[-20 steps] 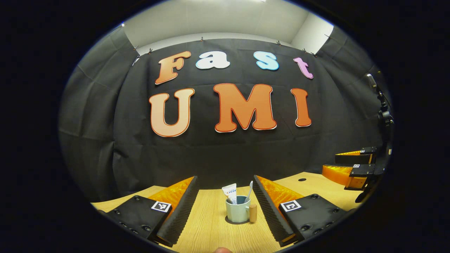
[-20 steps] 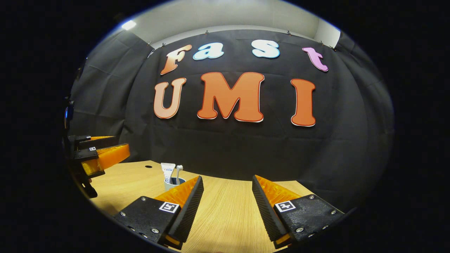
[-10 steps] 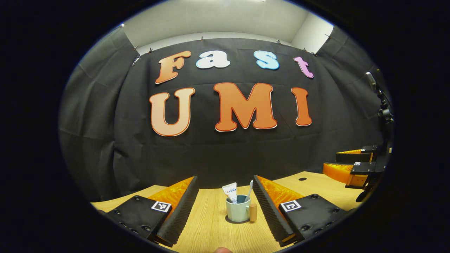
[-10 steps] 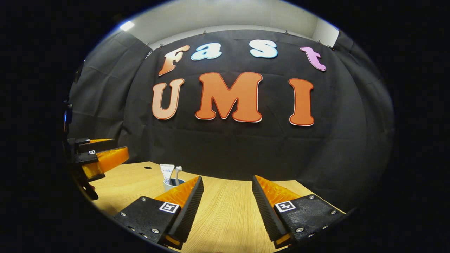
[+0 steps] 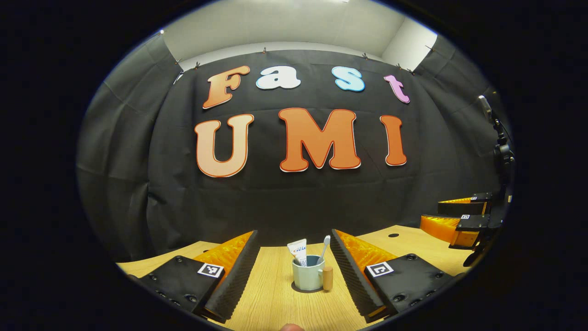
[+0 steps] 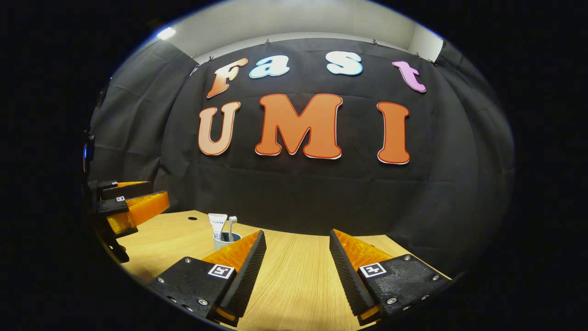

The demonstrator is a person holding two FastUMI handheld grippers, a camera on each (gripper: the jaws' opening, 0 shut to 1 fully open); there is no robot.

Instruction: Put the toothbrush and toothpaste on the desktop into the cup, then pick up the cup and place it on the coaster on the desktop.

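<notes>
A pale green cup with a wooden handle stands upright on the wooden desktop. The white toothpaste tube and the toothbrush stand in it. A dark round coaster shows under its base. My left gripper is open, and the cup stands apart between and beyond its fingers. My right gripper is open over bare wood, with the cup, the toothpaste tube and the toothbrush behind its left finger.
The right gripper hangs open at the far right of the left gripper view. In the right gripper view the left gripper is at the far left. A small dark hole marks the desktop near the back. Black cloth closes the booth behind.
The cup sits slightly farther left in the left gripper view than a second ago. Both grippers stay open and hold nothing.
</notes>
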